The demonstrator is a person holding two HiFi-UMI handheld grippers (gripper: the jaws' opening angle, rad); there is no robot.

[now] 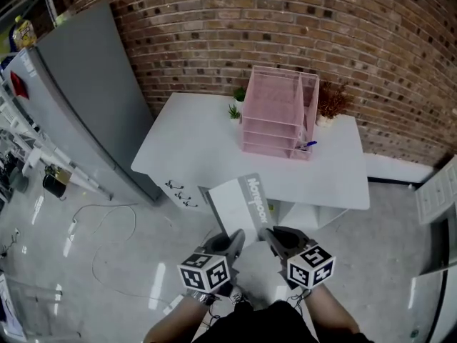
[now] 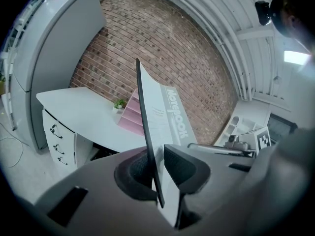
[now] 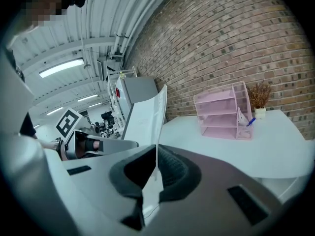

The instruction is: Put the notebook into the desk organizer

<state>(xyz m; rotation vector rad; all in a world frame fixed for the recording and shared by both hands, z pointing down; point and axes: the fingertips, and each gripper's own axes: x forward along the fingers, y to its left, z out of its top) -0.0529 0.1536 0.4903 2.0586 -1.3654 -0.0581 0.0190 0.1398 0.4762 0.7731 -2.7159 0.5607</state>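
A grey-white notebook (image 1: 241,207) with "Notebook" printed on its cover is held in the air in front of the white desk (image 1: 193,148). My left gripper (image 1: 238,239) is shut on its near left edge, my right gripper (image 1: 267,236) is shut on its near right edge. In the left gripper view the notebook (image 2: 165,122) stands on edge between the pads. In the right gripper view the notebook (image 3: 145,119) rises from the closed jaws. The pink mesh desk organizer (image 1: 278,113) with stacked trays stands at the desk's back, well beyond the notebook; it also shows as the organizer (image 3: 224,112).
Small potted plants (image 1: 236,102) stand left of the organizer, a dried plant (image 1: 330,100) to its right. A blue pen (image 1: 307,146) sits in the organizer's side pocket. A tall grey cabinet (image 1: 71,91) stands left of the desk. Cables (image 1: 107,241) lie on the glossy floor.
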